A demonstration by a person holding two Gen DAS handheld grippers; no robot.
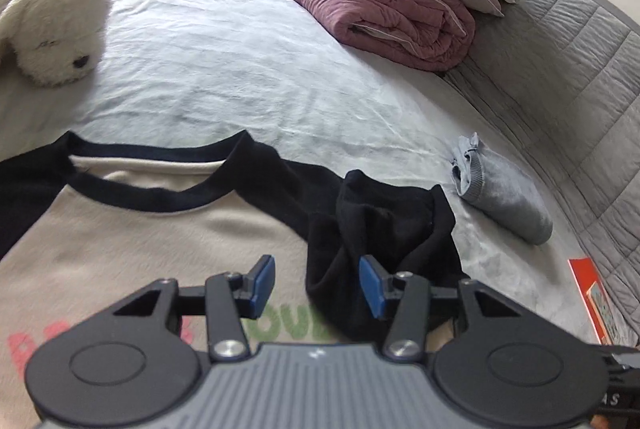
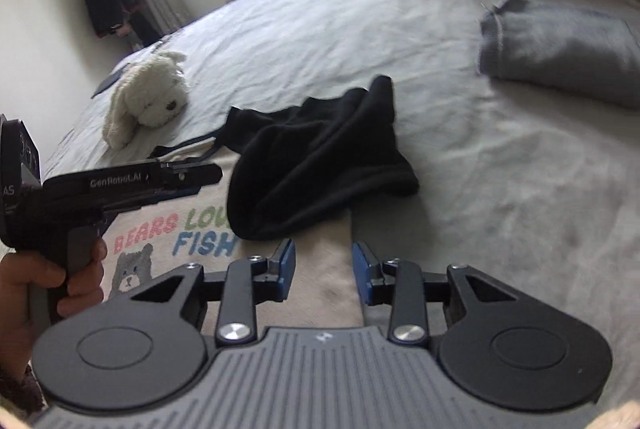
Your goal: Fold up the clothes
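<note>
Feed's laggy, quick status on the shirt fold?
Left gripper and right gripper: jaws open, empty. Cream shirt flat, black sleeve bunched across its chest. Nothing blocking.

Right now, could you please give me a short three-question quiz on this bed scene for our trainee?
1. True or false: the black sleeve lies folded in over the shirt.
2. Which thing lies nearest the shirt's collar? A) plush dog B) grey garment C) pink duvet
3. Fill in: both the left gripper and the right gripper are ____, with nothing between the pads.

Key: 1 true; 2 A; 3 open.
</note>
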